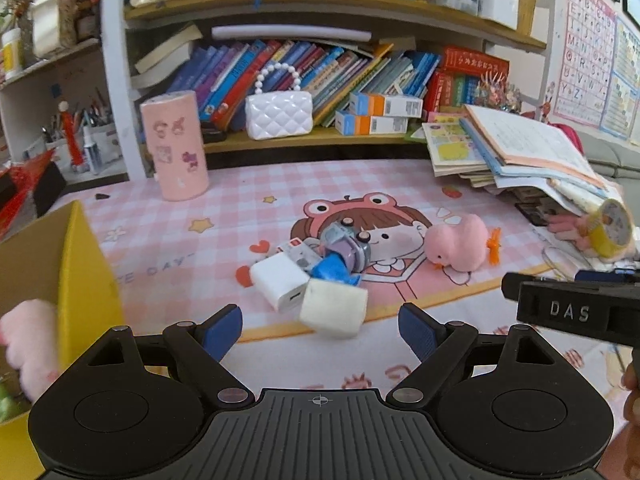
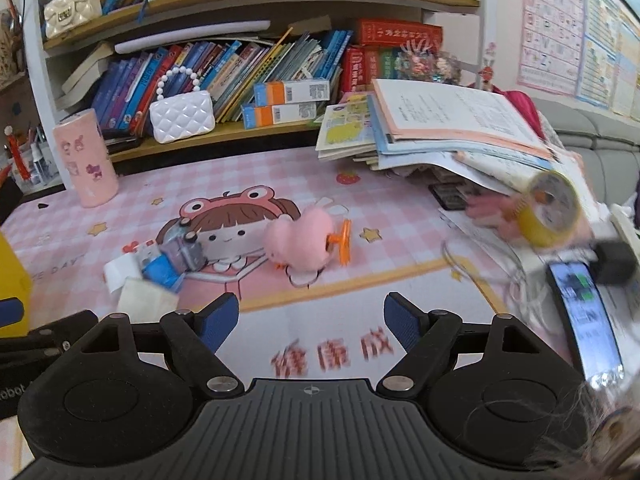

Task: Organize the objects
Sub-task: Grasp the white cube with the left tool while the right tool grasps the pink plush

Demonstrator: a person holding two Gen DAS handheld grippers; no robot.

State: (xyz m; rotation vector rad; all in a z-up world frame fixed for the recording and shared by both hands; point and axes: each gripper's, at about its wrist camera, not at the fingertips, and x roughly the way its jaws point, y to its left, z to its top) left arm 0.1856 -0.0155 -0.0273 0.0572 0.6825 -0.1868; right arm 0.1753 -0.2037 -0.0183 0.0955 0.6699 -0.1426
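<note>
Two grippers, left gripper (image 1: 320, 330) and right gripper (image 2: 312, 322), jaws spread wide with nothing between them, small cluttered pile mid-mat, white charger (image 1: 280, 282) and cream cube (image 1: 334, 308) clear, rest overlapping and indistinct, pink plush duck (image 1: 460, 248) just beside, yellow box (image 1: 86, 280) cut off at left.

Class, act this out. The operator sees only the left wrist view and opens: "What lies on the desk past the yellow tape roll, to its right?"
Observer: A phone, screen lit, lies flat to the right of the tape roll and nearer the camera.
Operator: Anything next to it?
Observer: A black plug sits at the phone's far end.
Operator: Is the right gripper carrying something?
Observer: No. The right gripper is open, with nothing between its fingers.
</note>
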